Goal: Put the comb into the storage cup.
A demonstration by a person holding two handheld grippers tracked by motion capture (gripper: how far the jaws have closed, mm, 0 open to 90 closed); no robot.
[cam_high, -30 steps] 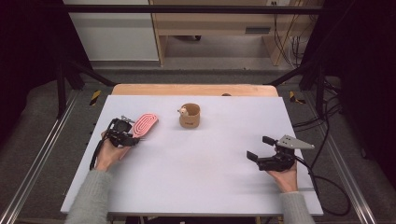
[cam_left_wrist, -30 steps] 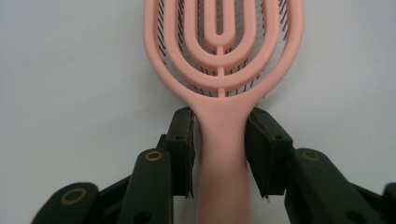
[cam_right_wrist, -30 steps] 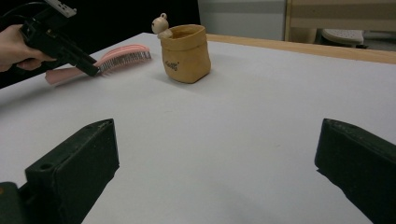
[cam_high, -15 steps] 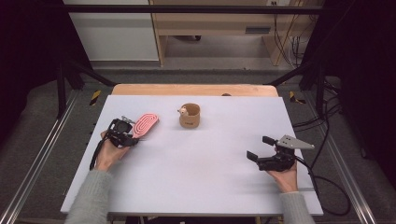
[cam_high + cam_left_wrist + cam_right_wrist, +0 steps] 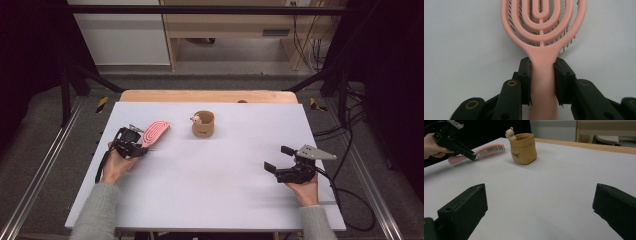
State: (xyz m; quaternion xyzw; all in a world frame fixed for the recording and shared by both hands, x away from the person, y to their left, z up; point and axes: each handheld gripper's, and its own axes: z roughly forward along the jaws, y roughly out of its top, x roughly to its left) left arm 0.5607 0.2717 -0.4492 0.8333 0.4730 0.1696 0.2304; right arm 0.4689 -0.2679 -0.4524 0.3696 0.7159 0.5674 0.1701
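Since the earlier frame the jaws of the left hand-held gripper have been closing on the pink hairbrush; the brush and both hands have kept their places on the bench. The jaws now clamp the brush's handle from both sides, the head reaching out ahead of them. The brush is salmon pink, its oval head made of nested open loops with dark bristles beneath. A tan pouch with a small figure at its rim stands beyond and to the right of that gripper. The right hand-held gripper rests well apart from both, jaws wide and empty.
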